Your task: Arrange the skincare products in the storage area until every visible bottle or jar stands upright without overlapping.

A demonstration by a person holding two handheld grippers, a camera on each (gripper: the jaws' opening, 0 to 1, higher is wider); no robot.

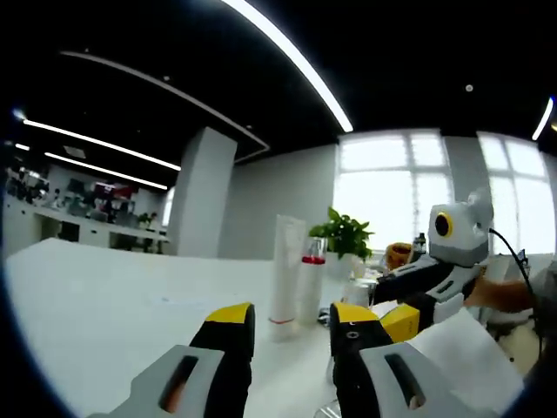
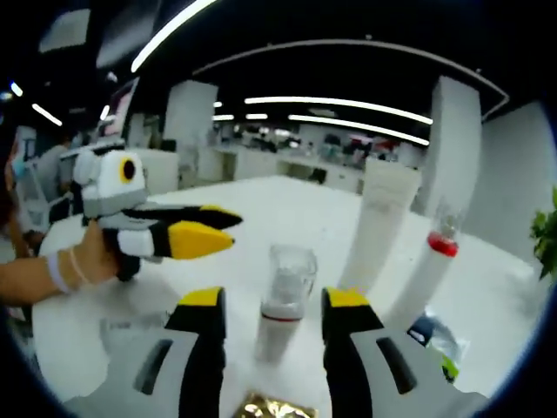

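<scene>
**Two grippers held low over a white table of skincare bottles**

In the left gripper view, the left gripper (image 1: 291,331) is seen with its yellow-tipped jaws standing apart, nothing held between them. Just beyond the tips, a tall white tube (image 1: 286,266) is set upright on the white table (image 1: 104,305), and a slimmer bottle with a red band (image 1: 312,274) stands just beside it on the right, the two appearing to touch or nearly so. A potted green plant (image 1: 346,233) is placed farther back, before bright windows. The right gripper (image 1: 409,318) enters from the right, held by a person's hand (image 1: 492,294); a white sheet (image 1: 466,357) lies beneath it.

In the right gripper view, the right gripper (image 2: 274,305) is shown with jaws open, and a small bottle with a clear cap (image 2: 283,300) stands upright between them — whether the jaws touch it cannot be told, though a gap is visible on each side. The tall white tube (image 2: 376,228) and the red-banded bottle (image 2: 426,274) are seen upright behind it, near each other. A gold-coloured item (image 2: 277,407) lies at the bottom edge, and a small packet with blue and green (image 2: 435,341) lies on the table at the right. The left gripper (image 2: 213,228) is held at the left by a hand (image 2: 83,261), its jaws slightly parted and empty.
</scene>
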